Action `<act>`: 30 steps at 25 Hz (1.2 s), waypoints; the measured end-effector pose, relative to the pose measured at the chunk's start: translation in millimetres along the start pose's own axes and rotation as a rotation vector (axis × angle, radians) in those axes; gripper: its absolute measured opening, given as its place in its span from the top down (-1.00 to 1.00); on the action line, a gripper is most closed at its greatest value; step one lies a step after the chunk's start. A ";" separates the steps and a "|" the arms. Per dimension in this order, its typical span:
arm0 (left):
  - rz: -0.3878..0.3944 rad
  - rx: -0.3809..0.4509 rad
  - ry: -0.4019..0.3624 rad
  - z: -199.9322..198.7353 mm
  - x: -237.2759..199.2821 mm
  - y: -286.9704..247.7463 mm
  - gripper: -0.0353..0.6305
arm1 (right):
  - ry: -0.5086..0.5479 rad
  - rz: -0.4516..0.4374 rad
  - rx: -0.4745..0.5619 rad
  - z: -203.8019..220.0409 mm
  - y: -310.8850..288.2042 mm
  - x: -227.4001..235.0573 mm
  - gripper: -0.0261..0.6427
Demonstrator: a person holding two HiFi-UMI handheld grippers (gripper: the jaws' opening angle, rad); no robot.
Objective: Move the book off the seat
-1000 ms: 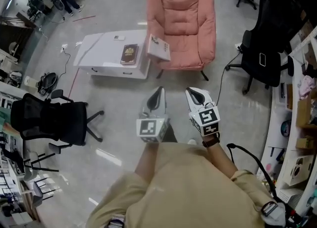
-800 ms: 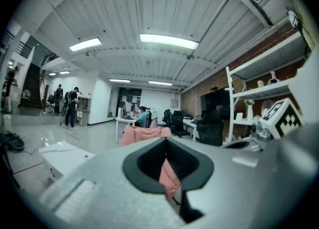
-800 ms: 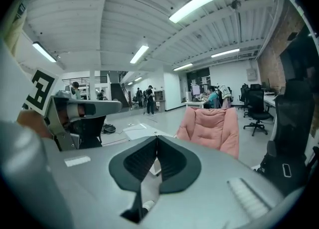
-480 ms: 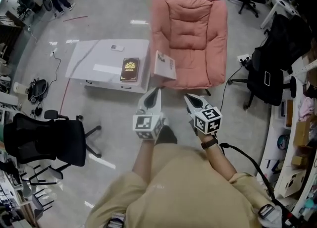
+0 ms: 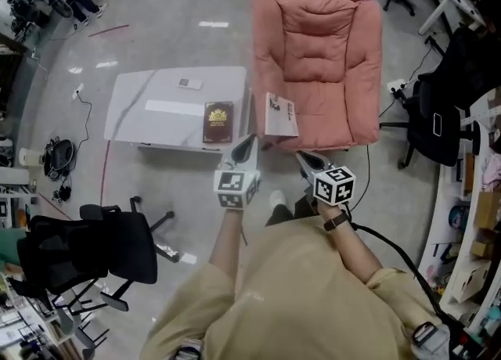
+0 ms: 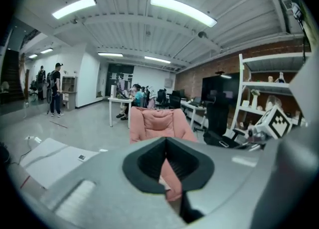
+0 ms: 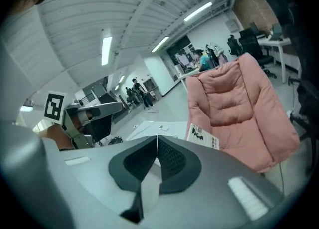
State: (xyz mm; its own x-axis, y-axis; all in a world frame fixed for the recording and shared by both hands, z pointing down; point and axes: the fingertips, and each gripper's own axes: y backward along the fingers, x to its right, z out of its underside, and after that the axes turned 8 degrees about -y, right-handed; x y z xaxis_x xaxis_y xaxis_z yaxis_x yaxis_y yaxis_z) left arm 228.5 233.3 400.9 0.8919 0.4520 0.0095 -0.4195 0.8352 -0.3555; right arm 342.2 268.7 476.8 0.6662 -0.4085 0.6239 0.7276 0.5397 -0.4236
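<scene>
Down at six o'clock in the head view, left gripper (image 5: 250,141) pressed fully closed, pads together, nothing between. Same story beside it at three o'clock: right gripper (image 5: 300,156) closed and empty. Neither touching anything, both aimed toward twelve o'clock.

Just past the tips, at one o'clock of the left claw and eleven o'clock of the right: book (image 5: 282,114), white-covered and thin, lying at the front-left corner of the seat of pink armchair (image 5: 329,45), its near edge seemingly reaching past the cushion's front. Hard to tell whether flat or propped against the arm.

Farther out at ten o'clock: low white table (image 5: 156,104), carrying dark red volume (image 5: 218,121).

Probably light, more magazine than hardback, so likely to flex and droop if pinched by one corner. Possibly a smooth, slippery cover. Soft cushion beneath, so no firm backing to press against. Best taken along the near overhanging edge, close to the spine if reachable, with a deep bite across all pages. Jaws need opening first. Second claw useful for steadying the far side.
</scene>
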 end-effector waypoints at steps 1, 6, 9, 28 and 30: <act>0.026 -0.022 -0.011 4.2 -3.9 -9.9 0.88 | -0.067 0.005 -0.005 5.6 -4.8 8.7 0.90; 0.164 -0.140 -0.033 20.6 -10.8 -75.8 0.86 | -0.384 0.052 0.013 30.1 -23.1 65.5 0.87; 0.244 -0.234 -0.082 36.3 -11.6 -120.9 0.79 | -0.532 0.073 0.034 43.2 -41.7 99.8 0.77; 0.771 -0.978 -0.466 212.3 -24.0 -368.9 -0.17 | -1.402 0.050 0.297 126.5 -197.5 269.2 -0.04; 0.813 -1.048 -0.484 230.1 -21.0 -382.2 -0.22 | -1.474 0.053 0.311 138.1 -209.4 283.7 -0.10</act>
State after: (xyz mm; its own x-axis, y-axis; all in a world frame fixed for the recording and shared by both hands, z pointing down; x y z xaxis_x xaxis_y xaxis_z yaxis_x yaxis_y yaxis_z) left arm 331.3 -23.3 751.6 0.2302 0.9283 -0.2921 -0.2720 -0.2268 -0.9352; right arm 356.3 141.5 833.2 -0.2044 0.5983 0.7748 0.5202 0.7368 -0.4318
